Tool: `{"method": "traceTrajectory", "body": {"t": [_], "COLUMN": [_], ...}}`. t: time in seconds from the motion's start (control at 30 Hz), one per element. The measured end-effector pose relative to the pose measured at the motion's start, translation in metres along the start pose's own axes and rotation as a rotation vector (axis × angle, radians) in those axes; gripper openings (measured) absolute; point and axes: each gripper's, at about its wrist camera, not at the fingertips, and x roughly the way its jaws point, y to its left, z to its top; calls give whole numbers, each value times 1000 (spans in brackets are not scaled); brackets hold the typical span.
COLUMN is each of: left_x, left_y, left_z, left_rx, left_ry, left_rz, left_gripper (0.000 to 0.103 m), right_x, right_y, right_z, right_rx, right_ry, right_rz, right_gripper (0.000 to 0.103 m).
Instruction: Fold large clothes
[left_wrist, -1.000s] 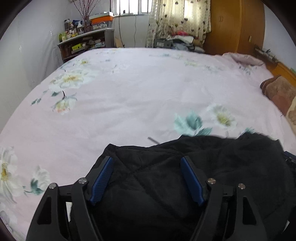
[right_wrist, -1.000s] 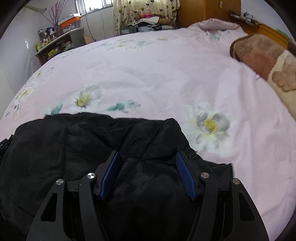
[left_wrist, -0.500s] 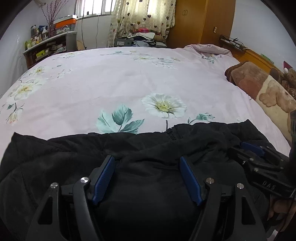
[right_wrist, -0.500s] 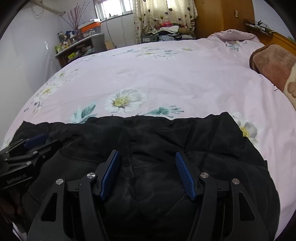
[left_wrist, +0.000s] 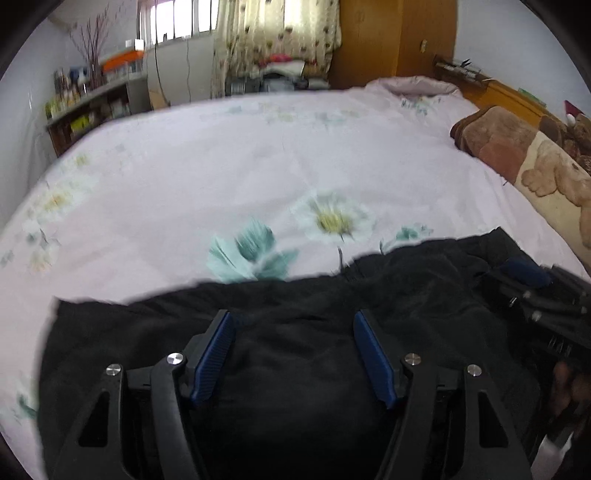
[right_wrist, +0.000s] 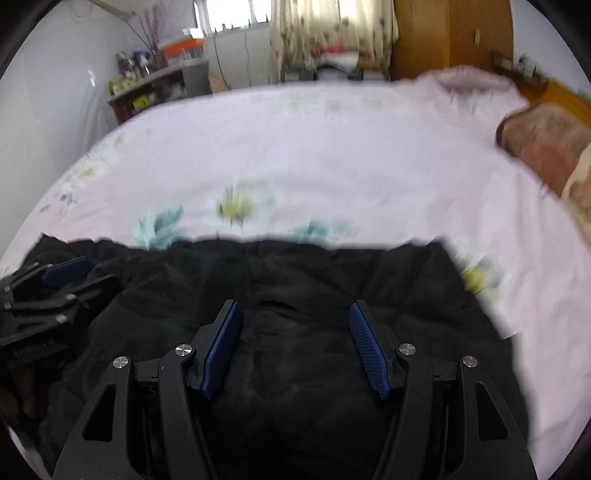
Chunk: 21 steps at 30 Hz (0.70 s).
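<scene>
A black padded jacket (left_wrist: 295, 369) lies bunched at the near edge of the bed and fills the lower half of both views (right_wrist: 295, 295). My left gripper (left_wrist: 293, 321) is open, its blue pads wide apart above the jacket's left part. My right gripper (right_wrist: 295, 310) is open over the jacket's right part. The right gripper shows at the right edge of the left wrist view (left_wrist: 535, 288). The left gripper shows at the left edge of the right wrist view (right_wrist: 55, 284). Neither holds cloth between its pads.
The bed has a pink floral sheet (left_wrist: 258, 166). A brown teddy-bear blanket (left_wrist: 524, 158) lies along the right side by the wooden headboard. Shelves with clutter (left_wrist: 92, 107) stand at the far left, a curtained window and a wooden wardrobe (left_wrist: 399, 40) behind.
Both grippers have swung toward the middle of the jacket and come closer together, each now showing in the other's view. The jaws have stayed open. The views are blurred by motion.
</scene>
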Motion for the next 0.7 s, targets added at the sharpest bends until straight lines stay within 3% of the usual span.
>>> {"method": "traceTrajectory", "body": {"t": [0.1, 0.17, 0.27, 0.4, 0.7], "left_x": [-21, -7, 12, 27, 36], "left_y": [33, 62, 88, 92, 95], "left_z": [-3, -12, -29, -37, -44], "left_rx": [35, 8, -70, -118, -145], "left_ry": [-70, -12, 11, -7, -33], "left_rz": [96, 161, 132, 132, 124], "left_gripper": [70, 70, 71, 71, 71], "right_x": [-11, 0, 17, 35, 44], "right_y": [-28, -49, -71, -64, -72], "right_z": [-1, -9, -22, -23, -32], "right_rx": [17, 34, 110, 97, 125], "right_ry": [-19, 19, 40, 35, 16], "right_rz": [-70, -124, -72, -102, -80], "right_gripper": [61, 61, 61, 61, 61]}}
